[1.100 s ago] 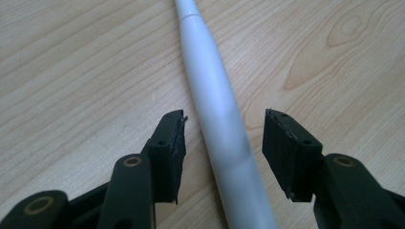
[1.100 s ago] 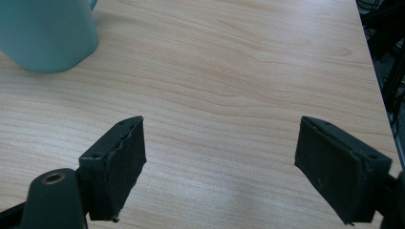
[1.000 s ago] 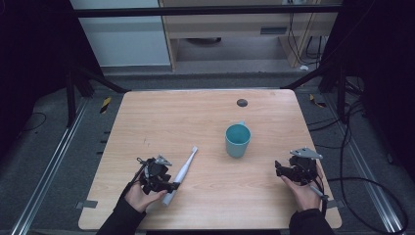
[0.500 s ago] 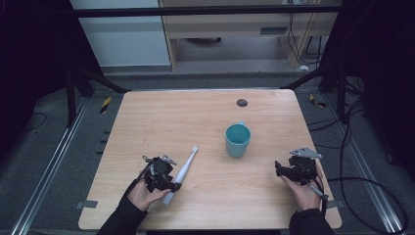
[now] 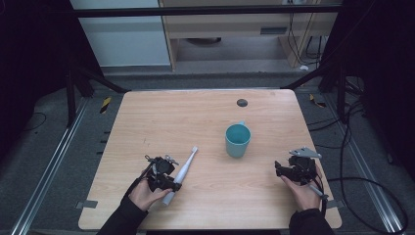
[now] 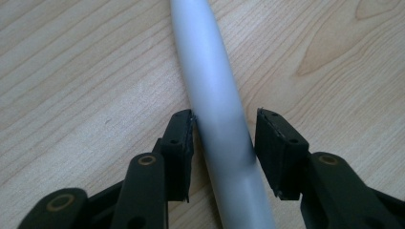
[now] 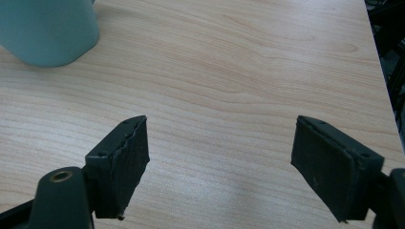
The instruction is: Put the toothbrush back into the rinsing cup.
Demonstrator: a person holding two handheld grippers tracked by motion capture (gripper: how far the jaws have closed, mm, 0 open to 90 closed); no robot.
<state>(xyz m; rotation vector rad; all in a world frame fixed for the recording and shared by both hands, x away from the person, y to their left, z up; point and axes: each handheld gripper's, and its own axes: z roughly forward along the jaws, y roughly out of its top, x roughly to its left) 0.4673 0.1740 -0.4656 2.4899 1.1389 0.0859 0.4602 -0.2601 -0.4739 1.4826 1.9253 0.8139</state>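
Toothbrush (image 6: 217, 124) lower left of desk (image 5: 205, 122), long axis up-right toward cup (image 5: 238, 140), handle between left gripper (image 6: 224, 138) jaws, not yet clamped; right gripper (image 7: 219, 167) wide apart, lower right.

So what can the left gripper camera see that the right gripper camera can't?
The left gripper view has the left gripper with its jaws set either side of the thick white handle of an electric toothbrush; one pad touches it, while a thin gap sits by the other.

The right gripper view has the right gripper with its jaws wide apart and nothing between them, plus the bottom of a teal cup in the top left corner.

Both views share the light wooden table and a pair of black jaws rising from the bottom.
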